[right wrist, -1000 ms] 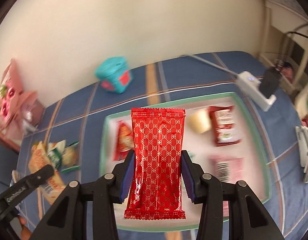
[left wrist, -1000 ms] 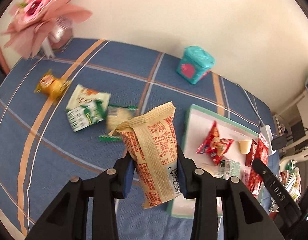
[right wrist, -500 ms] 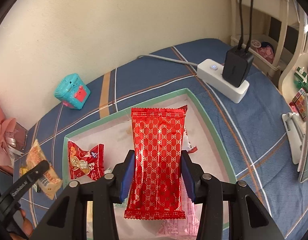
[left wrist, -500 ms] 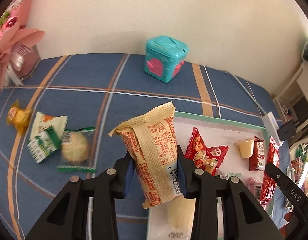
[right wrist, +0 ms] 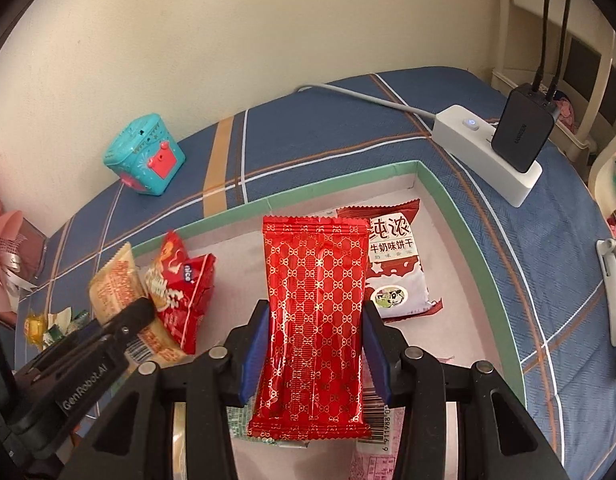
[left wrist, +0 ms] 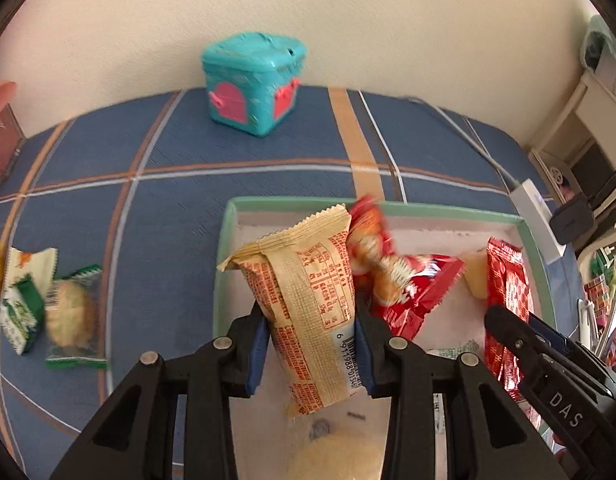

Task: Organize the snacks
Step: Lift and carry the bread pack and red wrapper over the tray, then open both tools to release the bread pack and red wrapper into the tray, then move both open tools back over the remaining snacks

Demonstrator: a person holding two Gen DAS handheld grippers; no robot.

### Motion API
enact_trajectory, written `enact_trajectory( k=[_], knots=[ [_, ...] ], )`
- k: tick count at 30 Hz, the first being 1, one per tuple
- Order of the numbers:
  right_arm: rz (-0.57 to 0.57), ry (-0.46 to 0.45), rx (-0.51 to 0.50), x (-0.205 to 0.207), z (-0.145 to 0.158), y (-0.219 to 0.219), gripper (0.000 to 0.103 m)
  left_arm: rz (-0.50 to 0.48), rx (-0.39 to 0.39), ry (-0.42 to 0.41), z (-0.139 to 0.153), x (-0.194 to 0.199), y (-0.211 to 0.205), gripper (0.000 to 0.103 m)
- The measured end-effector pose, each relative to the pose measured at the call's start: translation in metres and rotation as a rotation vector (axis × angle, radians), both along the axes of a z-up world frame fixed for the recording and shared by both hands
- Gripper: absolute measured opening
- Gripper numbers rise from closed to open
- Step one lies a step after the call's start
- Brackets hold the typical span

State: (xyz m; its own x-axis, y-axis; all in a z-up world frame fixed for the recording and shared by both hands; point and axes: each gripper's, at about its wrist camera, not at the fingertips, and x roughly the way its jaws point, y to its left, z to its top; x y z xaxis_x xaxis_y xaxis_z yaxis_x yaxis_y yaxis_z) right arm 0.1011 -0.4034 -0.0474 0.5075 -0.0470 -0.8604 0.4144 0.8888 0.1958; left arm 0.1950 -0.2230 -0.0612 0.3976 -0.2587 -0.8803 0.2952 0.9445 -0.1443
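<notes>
My left gripper (left wrist: 310, 354) is shut on a beige snack packet with red print (left wrist: 308, 300), held upright over the left end of the green-rimmed tray (left wrist: 224, 248). My right gripper (right wrist: 314, 354) is shut on a red foil packet with a gold pattern (right wrist: 314, 320), over the middle of the same tray (right wrist: 460, 216). In the tray lie a red nice-brand bag (right wrist: 184, 292), a milk biscuit packet (right wrist: 396, 264) and other wrappers. From the right wrist view the left gripper (right wrist: 120, 324) and its beige packet (right wrist: 116, 284) show at the tray's left end.
A teal toy box (left wrist: 254, 84) stands near the wall. Loose snacks, a green-white packet (left wrist: 22, 300) and a round biscuit in clear wrap (left wrist: 70, 314), lie on the blue checked cloth left of the tray. A white power strip (right wrist: 484, 152) with a black charger sits right of it.
Both grippers have travelled toward and down over the tray with their packets still held. The left one swung right, from above the cloth to the tray's left end.
</notes>
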Motion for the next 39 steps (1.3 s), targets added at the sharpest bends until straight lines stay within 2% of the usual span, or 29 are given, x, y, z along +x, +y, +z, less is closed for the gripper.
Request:
enact_trajectory(
  k=[3,9,12,14,16,19,27,30,39],
  knots=[
    [0.011,0.006,-0.011,0.002,-0.003,0.002,0.047,0.001,-0.001,0.027,-0.010,0.002,-0.001,0.039],
    [0.026,0.006,-0.017,0.003,-0.002,0.004,0.050,0.013,-0.008,0.051,-0.011,0.003,0.003,0.039],
    [0.029,-0.006,-0.012,0.002,0.000,0.003,0.059,0.021,-0.015,0.063,-0.009,0.003,0.007,0.039],
    [0.036,-0.014,-0.012,0.001,0.003,0.004,0.061,0.030,-0.020,0.065,-0.006,0.003,0.009,0.039],
    [0.038,-0.025,-0.027,0.000,0.007,0.005,0.066,0.033,-0.028,0.063,0.001,-0.003,0.014,0.043],
    [0.030,-0.040,-0.041,-0.005,0.014,0.006,0.079,0.039,-0.046,0.062,0.009,-0.005,0.018,0.050],
    [0.032,-0.060,-0.050,-0.023,0.032,0.018,0.091,0.095,-0.055,0.055,0.033,-0.020,0.038,0.056],
    [0.030,-0.060,-0.055,-0.031,0.038,0.024,0.091,0.126,-0.014,0.032,0.041,-0.027,0.050,0.057],
    [0.067,-0.055,-0.070,-0.056,0.045,0.052,0.092,0.155,0.035,-0.014,0.055,-0.048,0.077,0.064]
  ],
)
